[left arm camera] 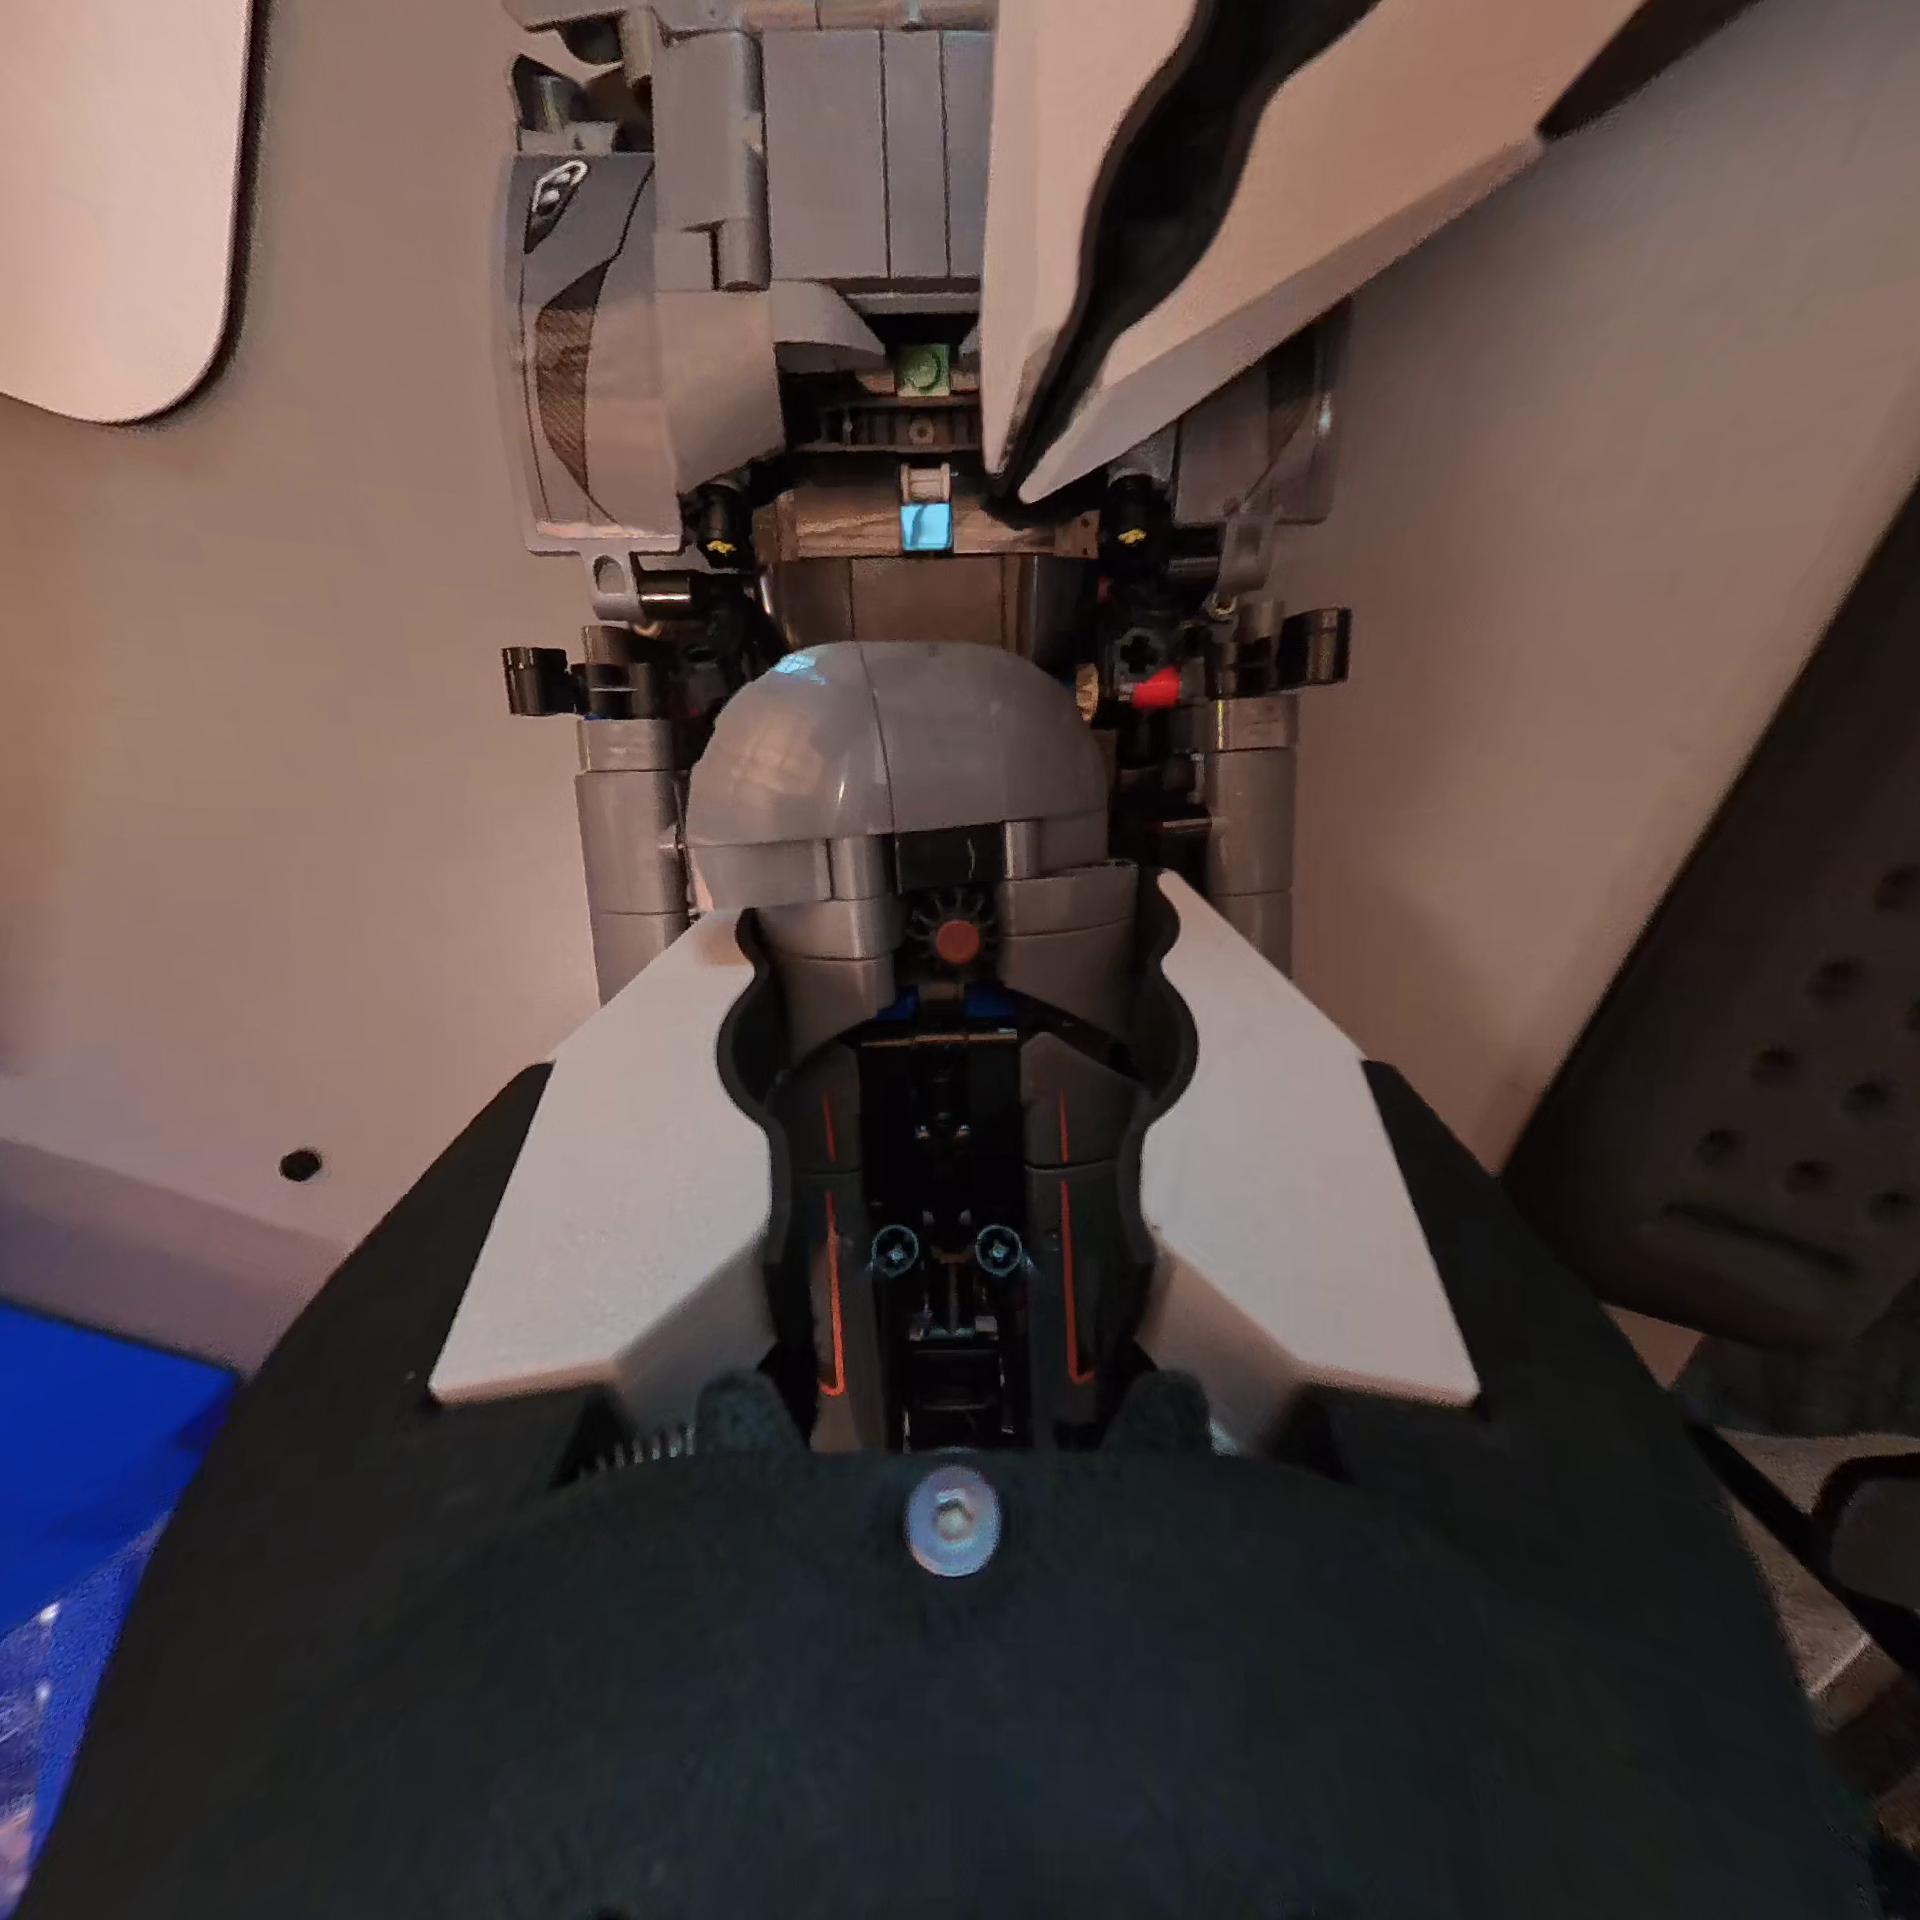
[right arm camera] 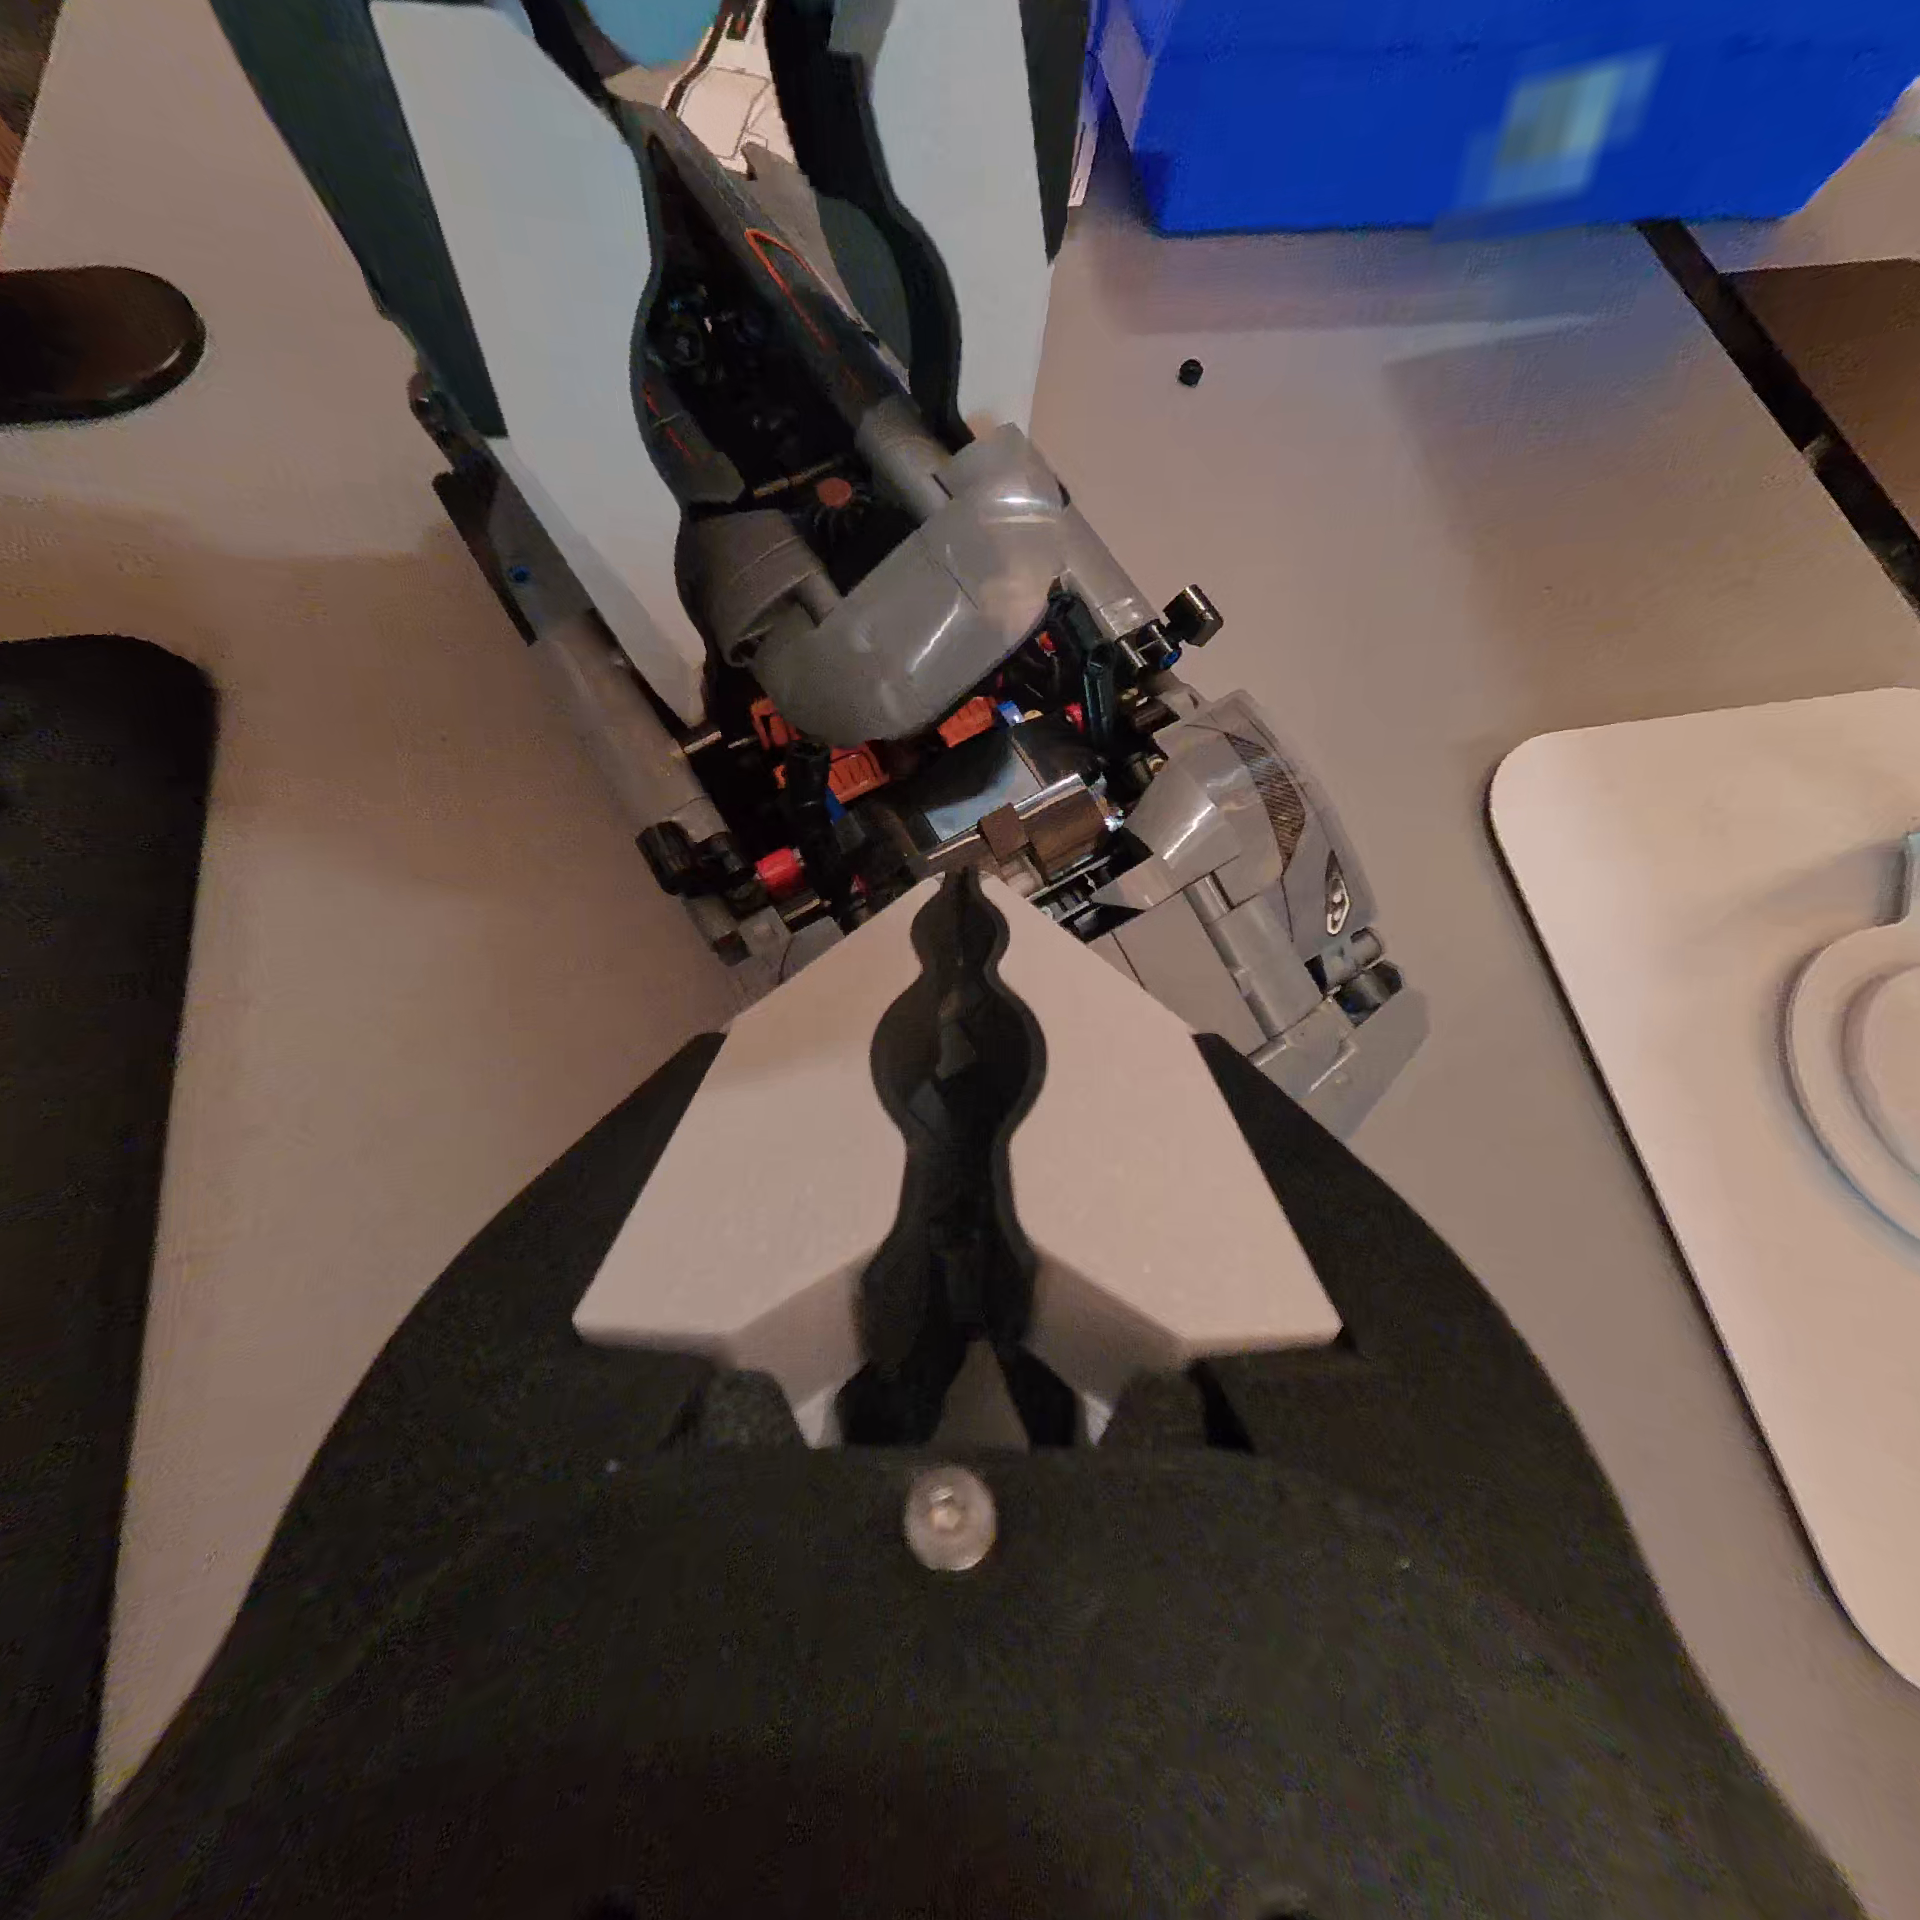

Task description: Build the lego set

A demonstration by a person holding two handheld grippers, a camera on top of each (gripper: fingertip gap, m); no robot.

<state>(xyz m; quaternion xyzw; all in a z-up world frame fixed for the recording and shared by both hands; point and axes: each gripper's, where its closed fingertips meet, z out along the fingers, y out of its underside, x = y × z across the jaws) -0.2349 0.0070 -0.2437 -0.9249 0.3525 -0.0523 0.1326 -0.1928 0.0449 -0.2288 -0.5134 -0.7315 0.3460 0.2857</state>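
A grey and black lego car (left arm camera: 894,758) lies on the grey table (left arm camera: 312,727). My left gripper (left arm camera: 951,920) is shut on its dark, orange-striped end, with a white finger on each side. The car's domed grey roof and open cockpit stick out past the fingertips. In the right wrist view the car (right arm camera: 935,623) lies diagonally, with the left gripper (right arm camera: 790,343) holding its far end. My right gripper (right arm camera: 961,883) is shut, its tips touching the car's grey hood end by the cockpit. It enters the left wrist view from the top right (left arm camera: 1013,483). I cannot tell if it pinches a small part.
A blue bin (right arm camera: 1455,104) stands at the table's far side and shows in the left wrist view (left arm camera: 83,1455). A white tray (right arm camera: 1714,1039) with a round grey part lies to the right. A black mat (right arm camera: 83,1039) lies left. A black perforated object (left arm camera: 1766,1091) stands right. Tip to tip, the grippers are about 6 cm apart. About 15 cm separates my left fingertips from the black perforated object (left arm camera: 1766,1091).
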